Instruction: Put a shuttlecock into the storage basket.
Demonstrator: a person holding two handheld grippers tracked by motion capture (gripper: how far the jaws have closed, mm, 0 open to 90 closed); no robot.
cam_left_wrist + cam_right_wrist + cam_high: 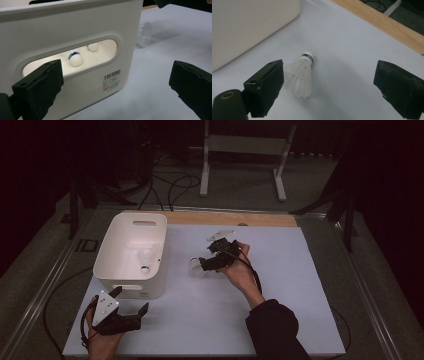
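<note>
A white feathered shuttlecock with a blue band below its white cork tip (302, 73) lies on its side on the pale sheet covering the table (280, 290), just right of the white plastic bin with slotted handles (131, 255). In the right gripper view it rests between the two black jaws, close to the left-hand one, its cork pointing away from the camera; whether that jaw touches the feathers cannot be told. The right gripper (206, 264) is spread wide, grasping nothing, and hangs low over the shuttlecock in the high view. Inside the bin, two more shuttlecocks (75, 59) show through the handle slot in the left gripper view, their rounded cork tips toward the camera. The left gripper (131, 301) is also released, jaws apart and empty, near the bin's front wall at the table's near left corner. A barcode label (111, 79) sits on that wall.
</note>
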